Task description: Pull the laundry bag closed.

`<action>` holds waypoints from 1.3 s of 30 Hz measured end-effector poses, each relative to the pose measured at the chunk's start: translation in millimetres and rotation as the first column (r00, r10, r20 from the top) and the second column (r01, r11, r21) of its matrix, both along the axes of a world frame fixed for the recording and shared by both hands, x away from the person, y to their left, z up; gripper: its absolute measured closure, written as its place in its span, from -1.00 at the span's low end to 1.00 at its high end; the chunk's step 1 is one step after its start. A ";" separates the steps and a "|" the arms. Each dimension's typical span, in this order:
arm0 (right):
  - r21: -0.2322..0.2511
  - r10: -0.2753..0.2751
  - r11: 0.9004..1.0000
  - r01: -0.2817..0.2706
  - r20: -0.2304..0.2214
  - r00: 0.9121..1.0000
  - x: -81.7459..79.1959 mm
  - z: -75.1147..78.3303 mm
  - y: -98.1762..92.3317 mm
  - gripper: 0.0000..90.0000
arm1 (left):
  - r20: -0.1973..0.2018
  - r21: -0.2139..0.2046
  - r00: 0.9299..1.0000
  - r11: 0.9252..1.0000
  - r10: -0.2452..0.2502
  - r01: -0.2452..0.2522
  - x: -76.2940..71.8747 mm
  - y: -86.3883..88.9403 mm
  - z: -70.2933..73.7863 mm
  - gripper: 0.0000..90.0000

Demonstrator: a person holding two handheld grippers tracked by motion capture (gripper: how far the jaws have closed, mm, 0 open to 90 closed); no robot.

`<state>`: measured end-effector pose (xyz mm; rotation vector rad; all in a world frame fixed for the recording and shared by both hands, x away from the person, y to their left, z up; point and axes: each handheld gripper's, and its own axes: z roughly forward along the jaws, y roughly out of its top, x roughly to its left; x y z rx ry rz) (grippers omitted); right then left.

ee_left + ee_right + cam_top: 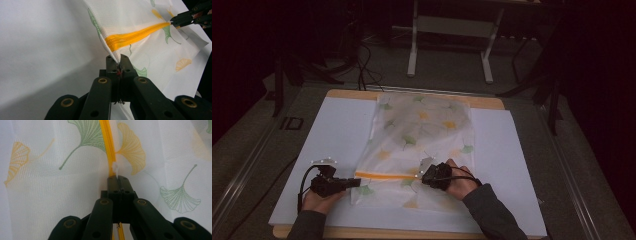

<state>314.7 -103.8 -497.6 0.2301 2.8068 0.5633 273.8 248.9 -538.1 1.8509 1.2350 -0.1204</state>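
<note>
High view: your mesh bag [422,135] with the leaf prints lies flat on the white sheet [337,130] that covers the tabletop [492,103]. The bag's near end reaches close to the near edge of the tabletop, and its far end almost reaches the far edge. The yellow zipper [384,175] runs across the bag near that near edge.

Your left gripper [357,182] is squeezed tight on the left end of the bag, right where the zipper stops. In the left gripper view, the cloth is pinched between the black jaws. Your right gripper [424,175] is squeezed tight on the little white zipper pull [115,168], over at the right part of the zipper.

Here is what could go wrong, I think. The pull is very small and thin. If you tug too fast or at a slant, it could slip out of the jaws. If your left gripper lets the cloth slide, the whole bag will drag along and bunch up, and the zipper will not move. The soft mesh could also get caught in the zipper teeth if the cloth is not kept tight between your two hands.
</note>
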 end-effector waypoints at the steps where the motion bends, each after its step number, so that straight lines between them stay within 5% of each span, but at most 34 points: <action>1: -0.008 0.000 1.000 0.000 0.003 1.000 -0.2 -0.3 -0.6 1.00 | -0.001 -0.002 1.000 1.000 -0.001 0.001 0.0 0.2 0.0 0.98; 39: -0.035 -0.071 0.997 0.071 -0.001 0.997 -1.5 1.2 -41.5 1.00 | -0.002 0.000 1.000 1.000 0.006 -0.006 0.4 0.6 -0.5 0.98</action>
